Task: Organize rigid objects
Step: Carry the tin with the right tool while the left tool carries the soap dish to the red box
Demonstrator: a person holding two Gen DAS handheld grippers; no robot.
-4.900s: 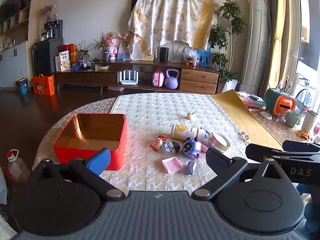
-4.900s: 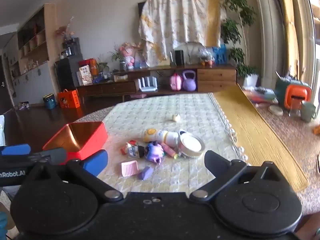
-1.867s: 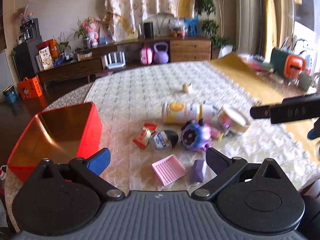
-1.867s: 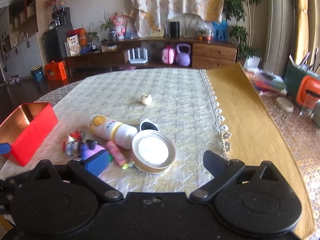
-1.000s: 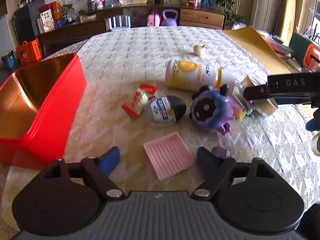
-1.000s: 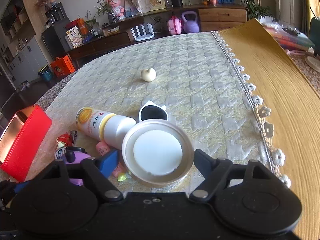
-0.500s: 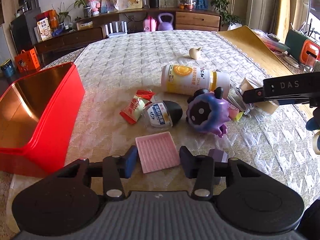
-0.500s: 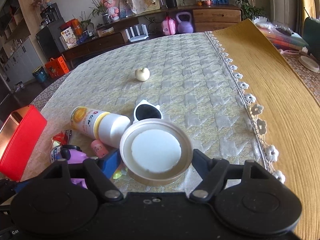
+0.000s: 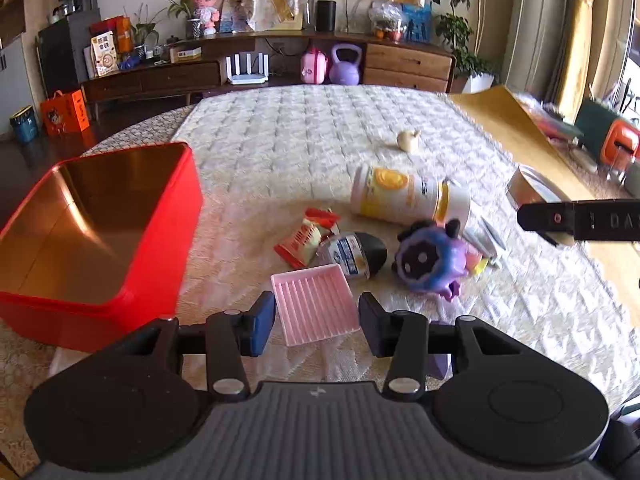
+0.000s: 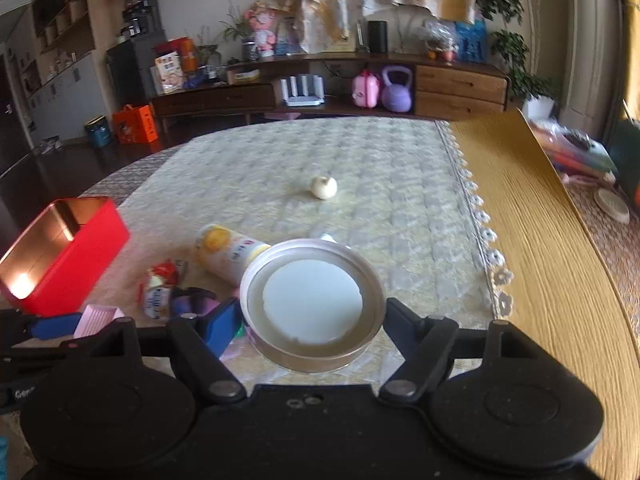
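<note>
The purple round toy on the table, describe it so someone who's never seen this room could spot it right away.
On the quilted cream tablecloth, right of the red tin box, lies a small heap of objects. The purple round toy lies at its near right edge, just below the white and yellow bottle on its side. It alone is purple-blue, with a dark dotted face.
</note>
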